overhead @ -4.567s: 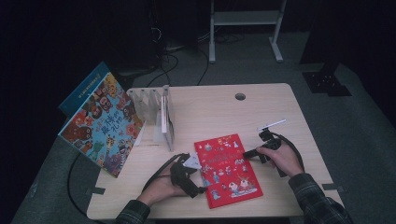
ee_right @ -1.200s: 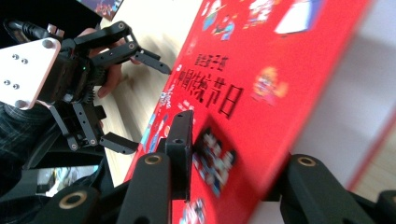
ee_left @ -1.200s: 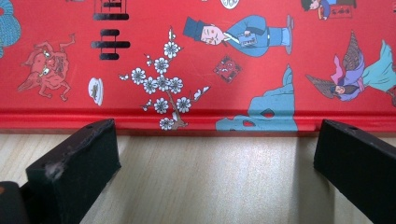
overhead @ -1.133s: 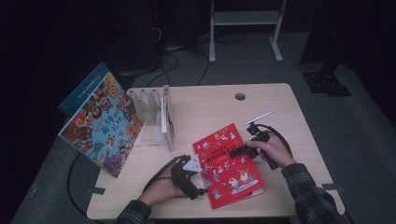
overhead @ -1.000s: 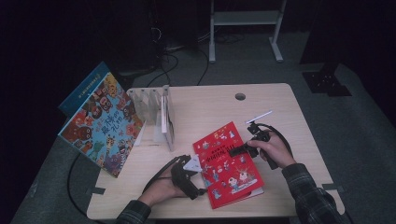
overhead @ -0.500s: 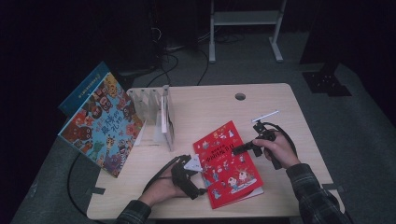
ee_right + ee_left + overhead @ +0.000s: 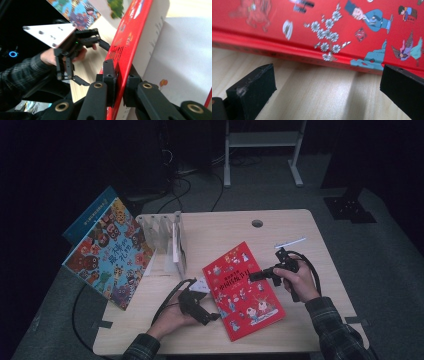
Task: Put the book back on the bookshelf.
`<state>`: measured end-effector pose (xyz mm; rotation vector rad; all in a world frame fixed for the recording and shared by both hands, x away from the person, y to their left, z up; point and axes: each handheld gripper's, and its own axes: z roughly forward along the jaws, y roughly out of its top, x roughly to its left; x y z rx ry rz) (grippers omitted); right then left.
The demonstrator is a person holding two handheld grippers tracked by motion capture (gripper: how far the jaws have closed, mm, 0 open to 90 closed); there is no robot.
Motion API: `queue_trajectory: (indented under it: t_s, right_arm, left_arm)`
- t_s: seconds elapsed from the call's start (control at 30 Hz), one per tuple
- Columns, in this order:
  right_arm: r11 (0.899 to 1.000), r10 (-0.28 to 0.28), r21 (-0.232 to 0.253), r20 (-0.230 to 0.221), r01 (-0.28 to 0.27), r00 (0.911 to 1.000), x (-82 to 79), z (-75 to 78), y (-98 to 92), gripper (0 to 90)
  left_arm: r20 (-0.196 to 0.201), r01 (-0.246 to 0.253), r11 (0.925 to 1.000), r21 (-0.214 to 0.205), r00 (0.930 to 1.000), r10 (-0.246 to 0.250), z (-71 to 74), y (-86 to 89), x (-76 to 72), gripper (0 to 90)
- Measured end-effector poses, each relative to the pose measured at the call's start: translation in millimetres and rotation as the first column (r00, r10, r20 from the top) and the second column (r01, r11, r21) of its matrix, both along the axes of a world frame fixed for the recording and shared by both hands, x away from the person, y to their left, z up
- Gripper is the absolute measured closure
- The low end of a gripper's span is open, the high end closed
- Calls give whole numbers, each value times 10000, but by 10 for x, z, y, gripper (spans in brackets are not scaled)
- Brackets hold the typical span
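Observation:
A red picture book (image 7: 242, 287) lies on the wooden table (image 7: 220, 230) near its front. My right gripper (image 7: 255, 276) is at the book's right edge. In the right gripper view its jaws (image 7: 120, 75) have just been closing and now pinch the red cover (image 7: 130, 32), which is tilted up off the white pages (image 7: 180, 62). My left gripper (image 7: 212, 317) rests on the table at the book's left edge. Its jaws (image 7: 327, 85) stand wide open, facing the red spine (image 7: 294, 53) with bare wood between them.
A colourful picture book (image 7: 107, 260) leans at the table's left edge with a blue book (image 7: 90, 215) behind it. A white slotted rack (image 7: 165, 237) stands next to them. A cable hole (image 7: 257, 223) and a thin white strip (image 7: 290, 242) lie farther back.
The right hand moved in from the right of the book to its edge. Its jaws closed on the cover, which lifted slightly. The left hand has stayed in place.

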<state>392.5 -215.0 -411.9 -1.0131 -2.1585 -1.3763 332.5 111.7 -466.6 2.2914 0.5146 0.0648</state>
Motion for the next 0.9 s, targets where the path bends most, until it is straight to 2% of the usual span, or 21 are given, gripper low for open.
queue_trajectory:
  t_s: [0.07,0.13,0.17,0.2,0.27,0.3,0.33,0.37,0.4,0.53,0.57,0.6,0.63,0.83,0.9]
  right_arm:
    - [9998,11,197,160,-15,9999,-29,49,-7,839]
    - [9995,22,316,325,-32,9995,-56,85,-8,844]
    - [9994,27,348,369,-40,9993,-67,97,-7,844]
    - [9993,55,357,432,-70,9991,-75,106,-5,844]
    - [9992,76,378,500,-95,9987,-87,118,-4,844]
    - [9992,76,378,500,-95,9987,-87,118,-4,844]
    - [9992,93,391,513,-113,9986,-89,122,-8,844]
    - [9991,108,410,529,-130,9985,-92,126,-11,845]
    - [9987,162,467,592,-190,9981,-101,132,-16,845]
    - [9982,193,560,666,-231,9976,-110,152,-28,849]
    - [9982,193,560,666,-231,9976,-110,152,-28,849]
    - [9979,165,609,709,-208,9973,-111,161,-42,850]
    - [9978,181,620,715,-225,9973,-110,163,-50,849]
    - [9971,190,715,857,-252,9961,-116,171,-67,847]
    - [9967,182,767,950,-255,9953,-130,180,-66,846]
  left_arm:
    - [3,-83,9995,-303,10000,83,28,13,19,0]
    - [41,-307,9963,-798,9995,311,67,23,42,0]
    - [41,-307,9963,-798,9995,311,67,23,42,0]
    - [-13,-637,9877,-1427,9979,642,105,36,78,0]
    - [-141,-895,9806,-1746,9960,884,129,54,141,0]
    - [-141,-895,9806,-1746,9960,884,129,54,141,0]
    - [-219,-1033,9749,-1970,9947,1010,135,68,168,0]
    - [-351,-1199,9668,-2257,9928,1149,139,79,192,0]
    - [-659,-1300,9550,-2665,9910,1165,147,92,239,0]
    - [-783,-1344,9492,-2845,9901,1167,170,81,281,0]
    - [-839,-1394,9441,-2988,9893,1195,179,83,286,0]
    - [-1003,-1440,9343,-3260,9880,1173,205,95,288,0]
    - [-1028,-1425,9313,-3353,9881,1142,222,103,286,0]
    - [-744,-1340,9280,-3476,9906,1151,302,118,280,0]
    - [-657,-1340,9194,-3697,9908,1180,360,135,275,0]
